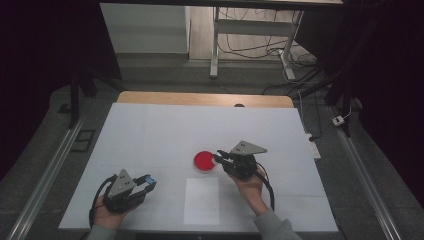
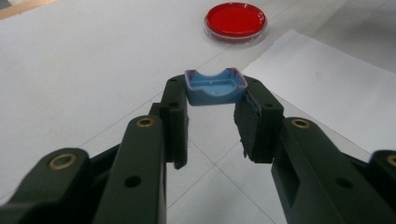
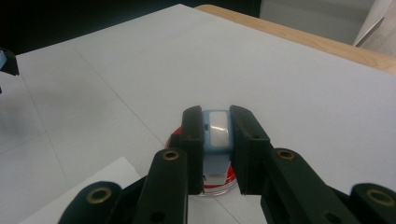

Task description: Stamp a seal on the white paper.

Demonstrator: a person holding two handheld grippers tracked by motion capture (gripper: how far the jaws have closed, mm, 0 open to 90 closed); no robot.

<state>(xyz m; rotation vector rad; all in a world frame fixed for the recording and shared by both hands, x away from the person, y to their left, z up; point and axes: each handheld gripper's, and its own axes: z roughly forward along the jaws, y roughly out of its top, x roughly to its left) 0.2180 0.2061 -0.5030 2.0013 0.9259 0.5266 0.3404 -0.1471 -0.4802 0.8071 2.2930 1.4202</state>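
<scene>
Overall, one red dish (image 1: 203,161), one paper sheet (image 1: 201,201), left claw (image 2: 215,112) clamped on one blue cap (image 2: 215,87), right claw (image 3: 217,135) clamped on one blue-white piece (image 3: 218,128).

No readable text, labels, brands, numbers or signs anywhere. The white sheet of paper (image 2: 327,88) carries only a faint reddish smudge, too weak to read as a mark or letters. The red dish (image 2: 236,21), the blue piece (image 2: 215,87) in the left gripper (image 2: 212,122) and the blue-and-white piece (image 3: 218,130) in the right gripper (image 3: 216,148) are all plain, no print. The white table cover (image 1: 165,135) is blank, only seam lines.
</scene>
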